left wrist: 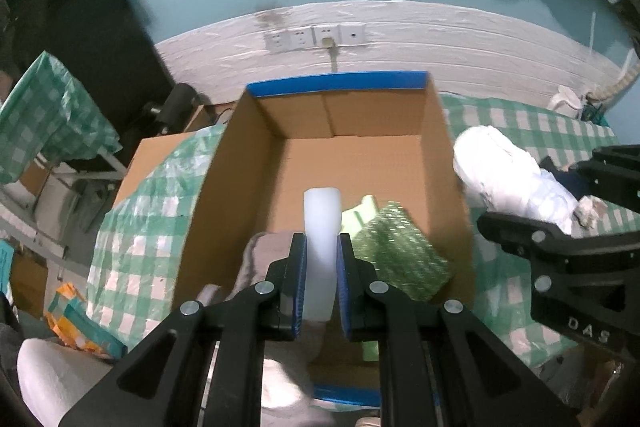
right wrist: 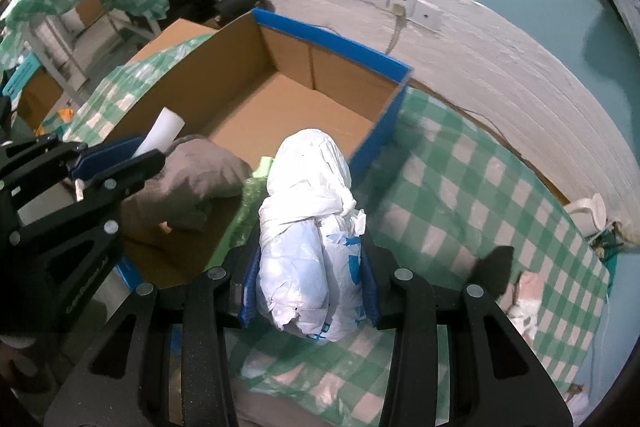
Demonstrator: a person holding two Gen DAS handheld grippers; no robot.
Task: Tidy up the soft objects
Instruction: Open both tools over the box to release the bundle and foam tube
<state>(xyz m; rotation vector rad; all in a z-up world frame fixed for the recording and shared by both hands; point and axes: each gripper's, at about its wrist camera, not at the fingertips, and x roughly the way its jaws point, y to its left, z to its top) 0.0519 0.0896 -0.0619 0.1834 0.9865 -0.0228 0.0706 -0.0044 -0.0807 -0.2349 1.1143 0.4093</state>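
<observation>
Nearest the left wrist camera, the left tool [left wrist: 322, 279] has its blue pads pressed against a white foam roll [left wrist: 321, 223], pinching it so that the roll stands up between the fingers and pokes out past their tips. Just beyond and below the roll lies the open cardboard box [left wrist: 432, 147] with blue tape along its rim. Inside the box, at the near end, sit a grey-brown soft cloth [left wrist: 264, 251] to the left of the roll, a green bubble-wrap piece [left wrist: 400, 251] to the right, and a pale green foam piece [left wrist: 362, 213] peeking out behind it. The far part of the box floor is bare.

In the right wrist view the right tool [right wrist: 310, 283] clamps a crumpled white plastic bundle [right wrist: 308, 203] with blue markings; its pads press into both sides of the bundle, which bulges up past the fingertips. The bundle hangs near the box's right wall, over the desk [right wrist: 460, 187] with its green and white checked cover. The left tool shows at the left edge of this view, over the near end of the box.

Beyond the box runs a white wall strip with a row of wall sockets [left wrist: 316, 37], one with a cable plugged in.
</observation>
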